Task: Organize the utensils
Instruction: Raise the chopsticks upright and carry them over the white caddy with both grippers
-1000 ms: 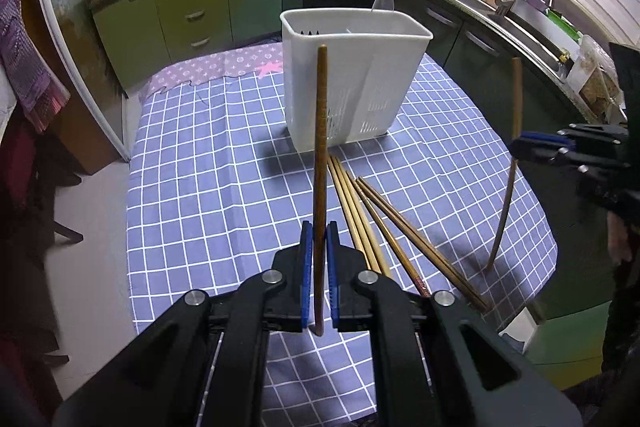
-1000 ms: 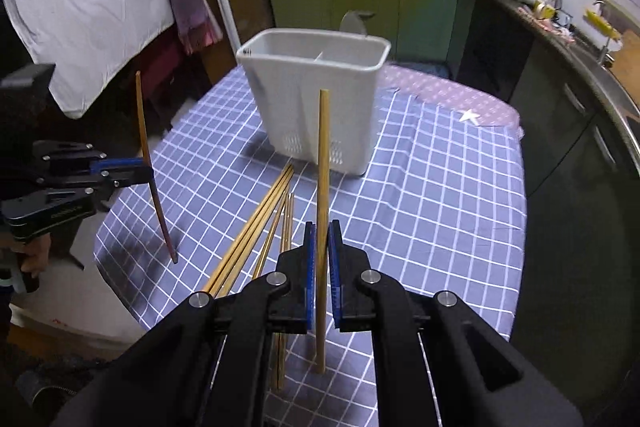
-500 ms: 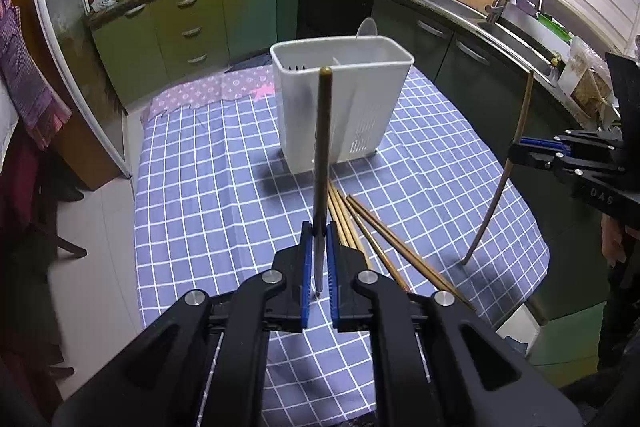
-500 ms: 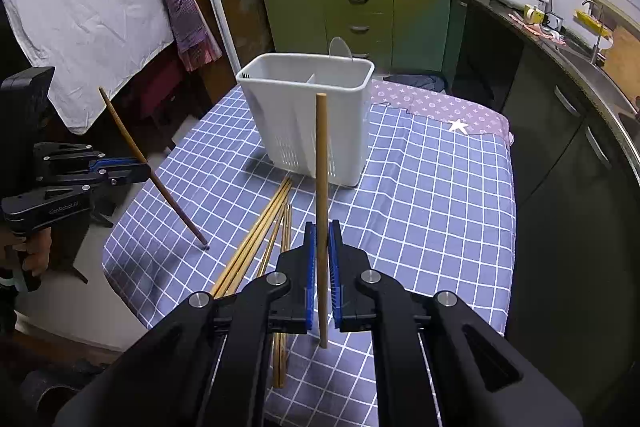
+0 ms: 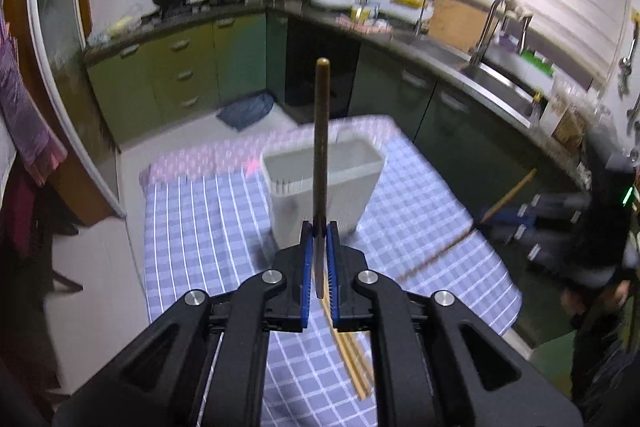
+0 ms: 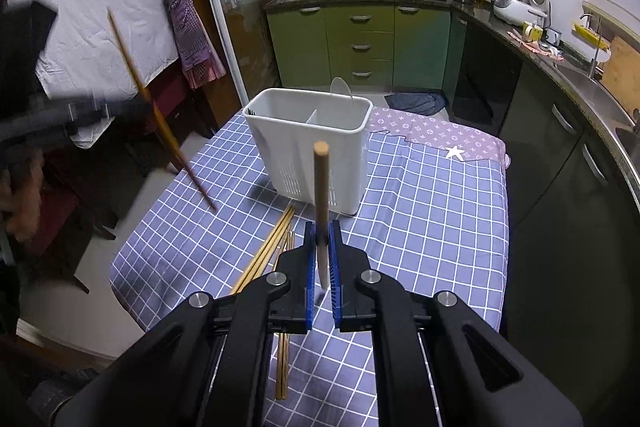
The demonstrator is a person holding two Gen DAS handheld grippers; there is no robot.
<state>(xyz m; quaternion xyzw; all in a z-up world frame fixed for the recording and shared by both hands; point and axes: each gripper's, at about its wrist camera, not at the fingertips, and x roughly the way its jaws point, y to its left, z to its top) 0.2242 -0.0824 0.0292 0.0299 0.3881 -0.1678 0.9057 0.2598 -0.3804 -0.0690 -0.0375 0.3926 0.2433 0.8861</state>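
My left gripper (image 5: 319, 233) is shut on a dark brown chopstick (image 5: 321, 131) that stands upright, high above the table. My right gripper (image 6: 321, 231) is shut on a lighter wooden chopstick (image 6: 321, 183), also upright. A white utensil holder (image 5: 324, 187) (image 6: 310, 151) with two compartments stands on the blue checked tablecloth (image 6: 420, 211); a white spoon (image 6: 342, 89) sticks out at its back. Several loose chopsticks (image 6: 268, 255) (image 5: 352, 359) lie on the cloth in front of the holder. Each view shows the other gripper off to the side with its chopstick (image 5: 508, 197) (image 6: 152, 103) slanted.
Green kitchen cabinets (image 6: 360, 43) with a stove and pots line the back wall. A counter with a sink (image 5: 500, 83) runs along the right. A blue cloth (image 6: 416, 103) lies on the floor behind the table. An apron (image 6: 184, 27) hangs at the left.
Both grippers have risen with their chopsticks, the left one much more; the table and holder look smaller and lower in its view. The chopsticks seen from the opposite views now slant more.
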